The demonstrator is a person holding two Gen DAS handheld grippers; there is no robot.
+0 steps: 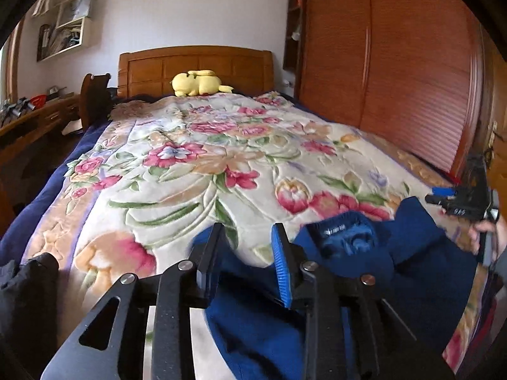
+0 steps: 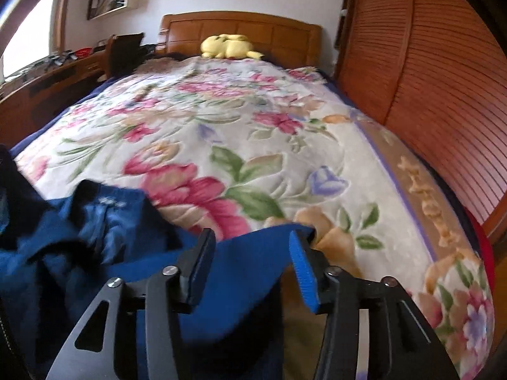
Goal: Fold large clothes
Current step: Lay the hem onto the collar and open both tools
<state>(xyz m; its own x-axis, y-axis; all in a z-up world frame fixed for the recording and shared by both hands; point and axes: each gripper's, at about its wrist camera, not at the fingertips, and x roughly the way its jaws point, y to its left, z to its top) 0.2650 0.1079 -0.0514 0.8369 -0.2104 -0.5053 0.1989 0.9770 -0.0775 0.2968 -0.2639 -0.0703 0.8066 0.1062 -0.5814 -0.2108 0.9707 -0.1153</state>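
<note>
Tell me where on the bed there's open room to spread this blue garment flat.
The blanket lies bare from the plush toy down to the garment. The foot is crowded: garment, both grippers, dark clothing at its left corner.

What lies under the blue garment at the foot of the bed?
The blue garment lies on the floral blanket, whose flowers show all around its collar end. The blanket beneath the cloth is covered, and the garment's lower part drops out of view over the bed's edge.
</note>
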